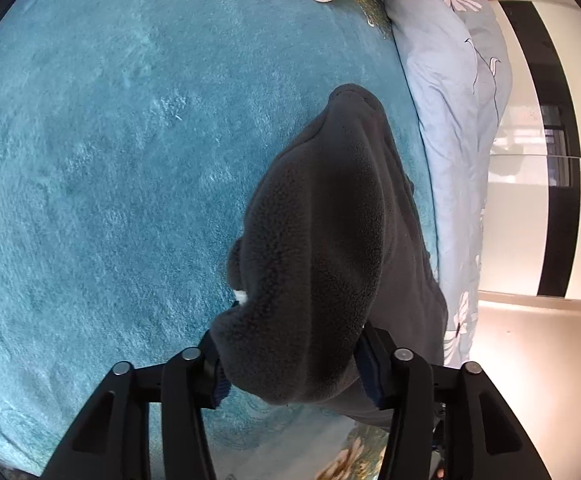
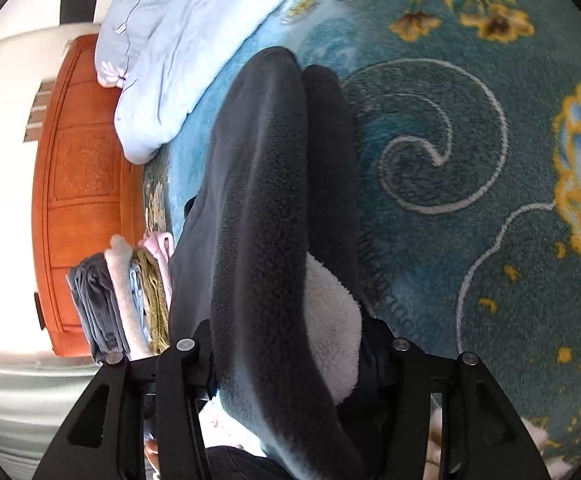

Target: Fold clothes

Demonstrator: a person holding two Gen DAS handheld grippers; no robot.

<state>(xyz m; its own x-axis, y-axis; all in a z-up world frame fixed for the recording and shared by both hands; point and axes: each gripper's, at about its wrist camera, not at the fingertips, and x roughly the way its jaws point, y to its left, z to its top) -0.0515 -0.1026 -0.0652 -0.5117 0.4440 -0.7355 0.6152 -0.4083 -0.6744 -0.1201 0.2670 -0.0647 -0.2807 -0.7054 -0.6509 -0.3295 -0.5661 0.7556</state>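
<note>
1. My left gripper (image 1: 290, 372) is clamped on a bunched edge of the dark grey fleece garment (image 1: 322, 240), which is lifted above the teal bed blanket (image 1: 110, 160).
2. My right gripper (image 2: 290, 356) pinches another fold of the same fleece (image 2: 266, 200), its white lining (image 2: 334, 320) showing.
3. Far left in the right wrist view, a stack of folded clothes (image 2: 118, 300) sits near the wooden headboard (image 2: 78, 160); a pale floral quilt (image 1: 450, 80) lies alongside.

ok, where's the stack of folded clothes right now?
Right wrist view, lower left: the stack of folded clothes sits on the bed by the wooden headboard, just left of the dark fleece held in the right gripper.
</note>
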